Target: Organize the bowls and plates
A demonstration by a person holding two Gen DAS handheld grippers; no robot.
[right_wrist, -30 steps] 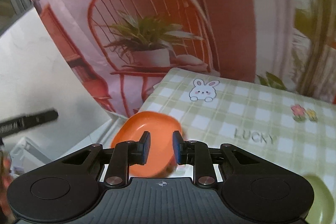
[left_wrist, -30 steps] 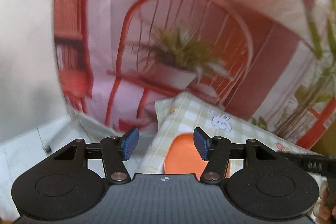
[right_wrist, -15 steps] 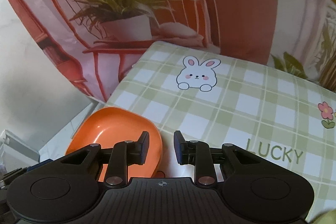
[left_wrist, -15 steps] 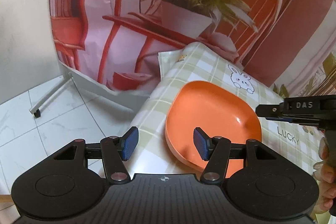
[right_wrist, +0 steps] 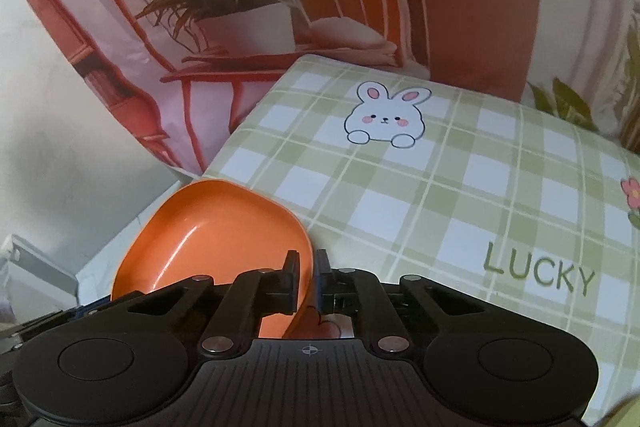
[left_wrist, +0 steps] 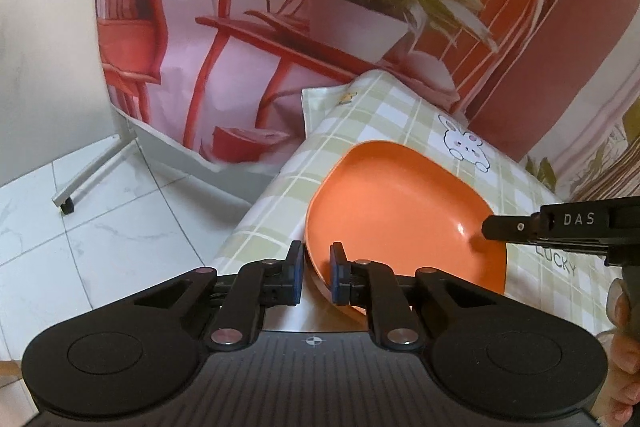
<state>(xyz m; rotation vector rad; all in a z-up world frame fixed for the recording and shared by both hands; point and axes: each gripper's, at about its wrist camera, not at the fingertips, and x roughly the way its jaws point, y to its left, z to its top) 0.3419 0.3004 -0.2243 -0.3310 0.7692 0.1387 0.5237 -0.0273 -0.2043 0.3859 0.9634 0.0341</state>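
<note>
Left gripper [left_wrist: 316,277]: its blue-padded fingers [left_wrist: 297,277] have just closed and now clamp the near-left rim of the orange plate [left_wrist: 400,211], one pad outside the rim and one inside. Right gripper [right_wrist: 307,281]: its fingers [right_wrist: 291,277] have likewise just closed and pinch the plate [right_wrist: 212,227] at its near-right rim, the rim passing between the pads. In the left wrist view the tip of the right gripper [left_wrist: 490,229] enters from the right edge, marked "DAS", and meets the plate at its right rim; part of a hand [left_wrist: 622,327] shows below it.

The plate is a rounded, shallow orange dish, gripped on two opposite sides. It sits at the left near corner of the table, over a tablecloth [right_wrist: 460,195] checked in green and white. Whether its base touches the cloth cannot be told.

Printed on the cloth: a white rabbit [right_wrist: 384,117] beyond the plate, the word "LUCKY" [right_wrist: 538,273] to the right, and a red flower [right_wrist: 632,193] at the right edge.

Behind the table hangs a backdrop [left_wrist: 248,39] printed with a red chair and a potted plant. A white tiled floor [left_wrist: 100,211] lies to the left, with a stand foot [left_wrist: 66,203] resting on it.
</note>
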